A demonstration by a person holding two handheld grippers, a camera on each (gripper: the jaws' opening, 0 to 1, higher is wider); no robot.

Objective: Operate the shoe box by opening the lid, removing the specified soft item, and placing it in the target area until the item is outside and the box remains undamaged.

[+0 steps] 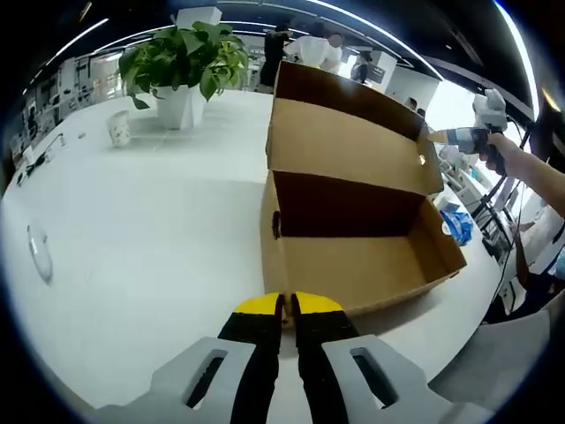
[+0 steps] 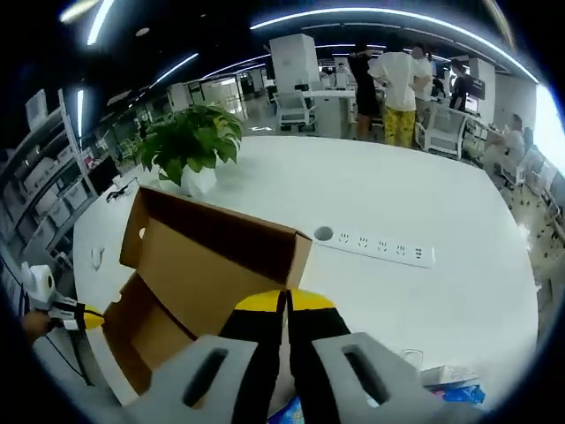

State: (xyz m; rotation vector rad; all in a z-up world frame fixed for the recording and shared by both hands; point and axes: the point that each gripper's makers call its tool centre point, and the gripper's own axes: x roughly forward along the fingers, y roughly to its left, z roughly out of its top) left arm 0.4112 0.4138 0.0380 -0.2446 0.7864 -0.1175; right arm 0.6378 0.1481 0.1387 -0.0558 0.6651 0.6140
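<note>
While the shoe box (image 1: 353,194) stands open (lid up), both grippers' jaws are together.

The brown cardboard shoe box (image 2: 190,283) sits open (lid upright) on the round white table (image 2: 441,212). The yellow-tipped right gripper (image 2: 284,305) has its jaws pressed together above it.

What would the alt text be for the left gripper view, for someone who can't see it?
An open, empty-looking cardboard shoe box sits on a white table, lid upright, with the left gripper shut at its near edge. A potted plant stands behind, and the right gripper shows beside the lid.
</note>
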